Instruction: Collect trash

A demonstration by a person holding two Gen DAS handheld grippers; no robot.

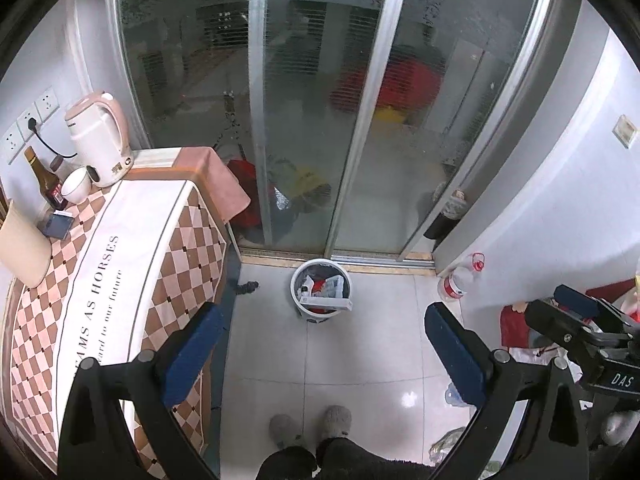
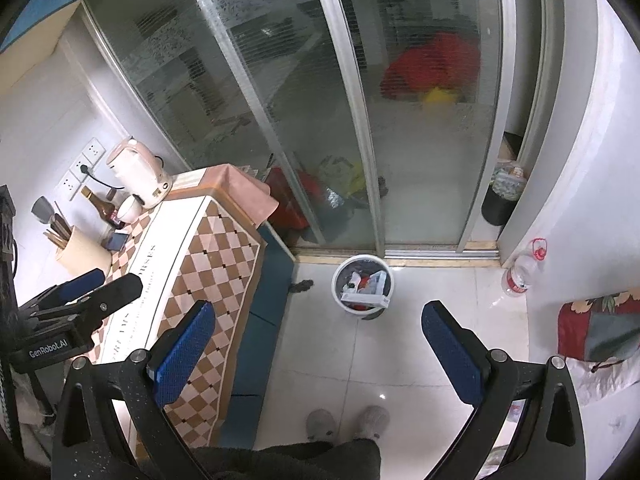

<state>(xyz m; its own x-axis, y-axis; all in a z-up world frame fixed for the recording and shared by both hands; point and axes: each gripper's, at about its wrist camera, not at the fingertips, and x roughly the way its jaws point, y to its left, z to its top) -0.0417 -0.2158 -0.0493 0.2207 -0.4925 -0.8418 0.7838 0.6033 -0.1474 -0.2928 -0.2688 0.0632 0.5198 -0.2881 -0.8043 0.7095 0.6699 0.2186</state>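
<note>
A white trash bucket (image 1: 293,286) (image 2: 334,286) stands on the tiled floor by the sliding glass door, holding wrappers, a white box and red scraps. My left gripper (image 1: 322,344) hangs above the floor short of the bucket, open wide with nothing between its blue pads. My right gripper (image 2: 320,340) is beside it, also open and empty. Each shows in the other's view: the right gripper (image 1: 548,304) at the right edge, the left gripper (image 2: 112,280) over the table. A small dark scrap (image 1: 246,287) (image 2: 302,285) lies on the floor left of the bucket.
A table with a checkered cloth (image 1: 120,260) (image 2: 208,264) stands at the left, bearing a pink kettle (image 1: 100,136), a bowl and a brown bottle. A plastic bottle with a red cap (image 1: 458,282) (image 2: 520,272) leans by the right wall. The person's grey slippers (image 1: 312,424) are below.
</note>
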